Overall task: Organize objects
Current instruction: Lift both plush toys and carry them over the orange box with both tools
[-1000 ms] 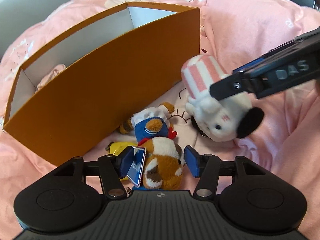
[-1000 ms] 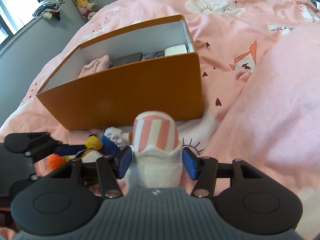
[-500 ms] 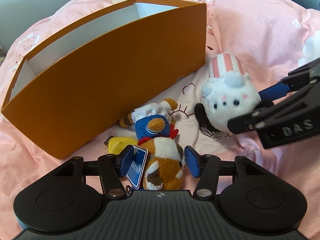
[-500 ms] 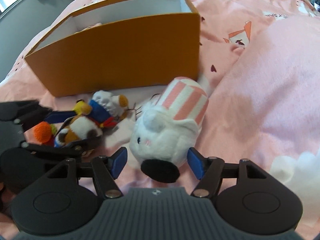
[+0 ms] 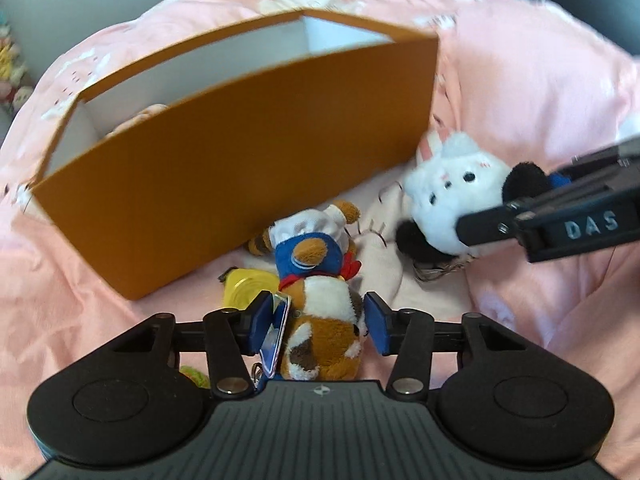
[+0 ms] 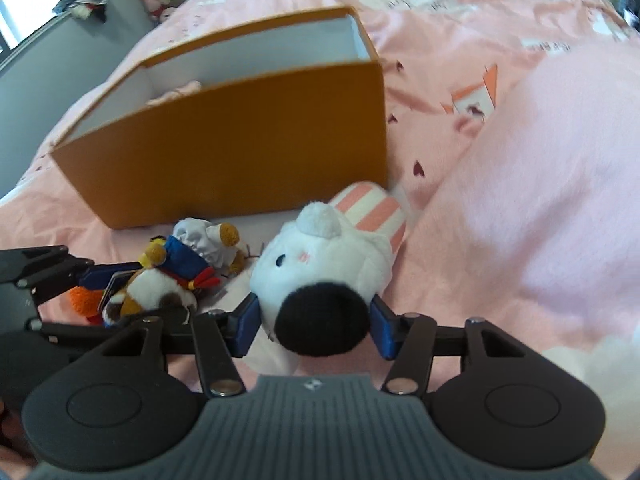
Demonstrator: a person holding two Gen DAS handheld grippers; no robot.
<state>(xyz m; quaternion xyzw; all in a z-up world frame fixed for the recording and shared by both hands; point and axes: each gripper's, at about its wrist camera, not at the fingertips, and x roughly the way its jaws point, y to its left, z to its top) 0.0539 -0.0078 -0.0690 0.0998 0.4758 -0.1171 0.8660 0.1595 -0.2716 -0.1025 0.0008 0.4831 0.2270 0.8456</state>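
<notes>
- Left gripper (image 5: 318,322) is closing its blue pads around the calico plush (image 5: 324,320), just in front of the orange box (image 5: 240,184); the pads look to be meeting the fur, with a blue tag pinched against the left pad.
- Right gripper (image 6: 316,322) is closing too, and the white plush (image 6: 320,268) with its black round end sits squarely between the pads, which appear to press its sides near the front right corner of the box.
- Both toys lie on the pink bed (image 6: 540,200), outside the box and close to its long front wall.
- Progress check: a pink item already shows inside the box near its left end, so some sorting looks done. These two plushes, the small chef-hat toy (image 5: 320,224) against the box front and a yellow item (image 5: 244,284) beside it are not yet in.
- My read: this is the pick-up stage, with lift and drop-in to come for both hands.
- Orientation: the calico plush runs lengthwise from the left gripper toward the box, blue-capped head nearest the box wall.
- White plush lies with its long axis slanting toward the box corner, striped pink-and-white end toward the box, black end toward the right gripper, face turned up and left.
- Blur in both views, so exact pad contact is hard to call.
</notes>
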